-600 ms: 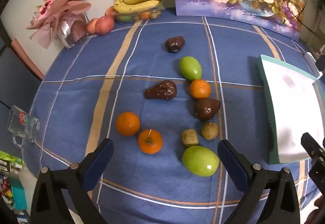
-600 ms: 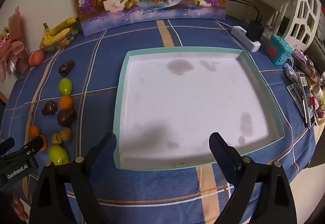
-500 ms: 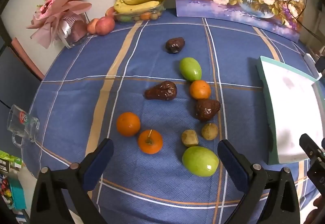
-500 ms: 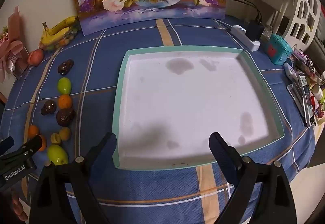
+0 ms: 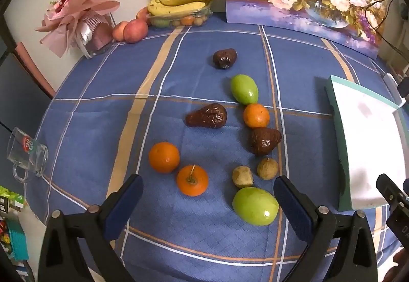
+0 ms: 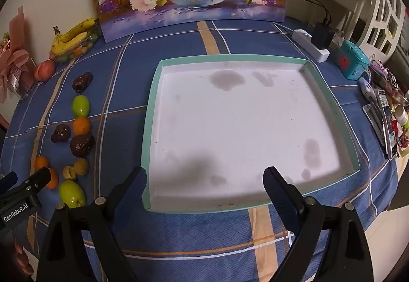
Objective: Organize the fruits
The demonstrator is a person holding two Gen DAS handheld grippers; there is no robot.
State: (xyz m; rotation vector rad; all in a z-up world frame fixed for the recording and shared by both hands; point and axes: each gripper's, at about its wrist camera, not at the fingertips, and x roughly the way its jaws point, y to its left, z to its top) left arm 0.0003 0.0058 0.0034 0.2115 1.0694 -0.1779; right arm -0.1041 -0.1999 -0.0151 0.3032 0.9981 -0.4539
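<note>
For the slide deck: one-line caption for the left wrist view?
Open left gripper hovers over loose fruit on blue tablecloth, empty tray at right.

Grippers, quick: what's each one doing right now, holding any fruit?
Left gripper: open, holding nothing, above the loose fruit on the blue cloth.
Right gripper: open, holding nothing, above the near edge of the tray.

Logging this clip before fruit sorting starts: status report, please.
Left gripper open, empty, above loose fruit. Right gripper open, empty, over tray. Tray holds no fruit; nearest green fruit unobstructed.
</note>
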